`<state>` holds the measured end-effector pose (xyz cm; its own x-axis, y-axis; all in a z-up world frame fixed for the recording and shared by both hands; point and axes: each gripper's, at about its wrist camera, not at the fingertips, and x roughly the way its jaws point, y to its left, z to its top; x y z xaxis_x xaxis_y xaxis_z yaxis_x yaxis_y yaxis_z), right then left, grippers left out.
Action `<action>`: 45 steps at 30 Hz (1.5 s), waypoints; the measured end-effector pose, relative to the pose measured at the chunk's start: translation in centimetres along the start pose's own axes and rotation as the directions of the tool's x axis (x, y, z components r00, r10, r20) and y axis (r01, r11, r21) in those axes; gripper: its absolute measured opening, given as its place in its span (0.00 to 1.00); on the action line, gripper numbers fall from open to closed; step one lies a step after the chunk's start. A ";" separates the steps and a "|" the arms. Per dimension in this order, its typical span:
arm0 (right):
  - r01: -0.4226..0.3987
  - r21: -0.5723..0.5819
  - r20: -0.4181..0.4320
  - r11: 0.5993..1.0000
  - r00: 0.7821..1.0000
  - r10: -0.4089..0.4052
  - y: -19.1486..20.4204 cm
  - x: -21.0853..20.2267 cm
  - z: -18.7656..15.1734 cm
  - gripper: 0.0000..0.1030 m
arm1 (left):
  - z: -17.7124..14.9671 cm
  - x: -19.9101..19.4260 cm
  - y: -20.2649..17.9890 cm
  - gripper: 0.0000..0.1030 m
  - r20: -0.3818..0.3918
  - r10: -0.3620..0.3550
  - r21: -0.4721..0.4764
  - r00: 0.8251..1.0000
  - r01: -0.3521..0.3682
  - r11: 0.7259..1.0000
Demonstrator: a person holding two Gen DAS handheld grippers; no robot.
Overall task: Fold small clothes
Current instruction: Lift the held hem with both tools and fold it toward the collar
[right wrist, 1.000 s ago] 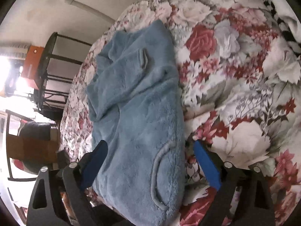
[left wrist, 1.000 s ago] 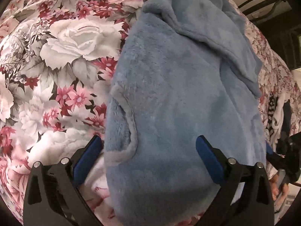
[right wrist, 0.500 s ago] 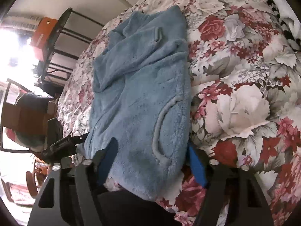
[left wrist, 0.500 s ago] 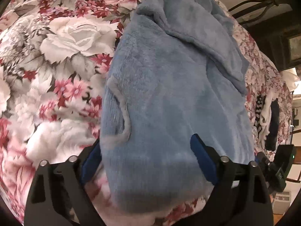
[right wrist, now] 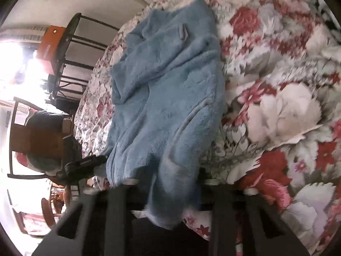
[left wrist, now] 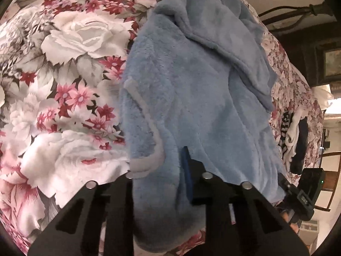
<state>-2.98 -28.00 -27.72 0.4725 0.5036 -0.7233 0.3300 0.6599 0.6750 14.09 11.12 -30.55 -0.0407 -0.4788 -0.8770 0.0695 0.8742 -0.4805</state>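
A light blue fleece garment (left wrist: 202, 85) lies spread on the floral bedspread (left wrist: 70, 68), its pocket seam (left wrist: 149, 119) near my left gripper. The left gripper (left wrist: 158, 170) has its jaws closing on the near hem, and the fleece is bunched between the pads. From the right wrist, the same garment (right wrist: 170, 85) runs away from me. There the right gripper (right wrist: 168, 179) also has its jaws closing on the near hem, with fleece pinched between them. Each gripper shows in the other's view: the right one (left wrist: 302, 194) and the left one (right wrist: 83, 166).
The bedspread (right wrist: 277, 106) stretches wide beside the garment. A dark and white pile of clothes (left wrist: 296, 132) lies at the bed's far edge. A black metal rack (right wrist: 70, 49) with an orange box (right wrist: 49, 49) and a wooden chair (right wrist: 32, 136) stand past the bed.
Both grippers' jaws came together from wide open onto the garment's near hem. The fleece now bunches between the pads in each view.
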 end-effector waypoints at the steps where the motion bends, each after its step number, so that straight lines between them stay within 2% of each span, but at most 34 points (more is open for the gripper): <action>1: -0.005 0.010 0.019 1.000 1.000 0.005 -0.2 -0.7 0.1 0.13 | -0.2 -0.2 0.0 0.15 0.005 -0.002 0.003 1.000 0.002 1.000; 7: -0.054 0.046 0.052 0.997 0.997 0.052 -0.6 -3.4 0.3 0.12 | -2.1 -2.2 0.9 0.12 0.017 -0.083 -0.070 0.996 0.084 0.994; 12: -0.064 0.066 0.032 0.996 0.998 0.062 -1.0 -3.8 -0.8 0.12 | -3.7 -3.2 0.8 0.11 0.037 -0.105 -0.078 0.994 0.108 0.991; 16: -0.056 0.111 0.016 0.992 0.998 0.054 -2.5 -3.7 -1.2 0.12 | -4.5 -3.9 1.6 0.11 0.043 -0.158 -0.103 0.987 0.162 0.982; 20: -0.024 0.119 -0.047 0.993 0.998 0.030 -3.3 -2.3 -1.3 0.14 | -4.1 -3.4 1.7 0.13 0.023 -0.134 -0.109 0.991 0.136 0.985; 24: -0.012 0.100 -0.067 0.995 0.998 0.018 -2.8 -2.1 -1.1 0.20 | -3.4 -2.7 1.5 0.18 0.002 -0.123 -0.134 0.992 0.123 0.983; 31: -0.001 0.079 -0.051 0.997 0.999 0.005 -2.9 -2.2 -1.3 0.15 | -3.7 -2.9 0.4 0.18 0.008 -0.093 -0.073 0.996 0.094 0.993; 34: -0.004 0.087 -0.051 0.996 0.999 0.008 -2.9 -2.2 -1.3 0.14 | -3.6 -2.9 0.3 0.14 0.014 -0.099 -0.076 0.995 0.100 0.992; 45: -0.085 0.118 -0.012 0.989 0.996 0.087 -2.0 -3.7 1.1 0.14 | -2.3 -4.5 -0.2 0.13 0.030 -0.114 -0.074 0.993 0.116 0.990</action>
<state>-4.48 -31.76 -26.22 0.4898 0.5653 -0.6638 0.3828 0.5446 0.7462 11.99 13.26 -26.52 -0.0182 -0.5777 -0.8160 -0.0094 0.8162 -0.5776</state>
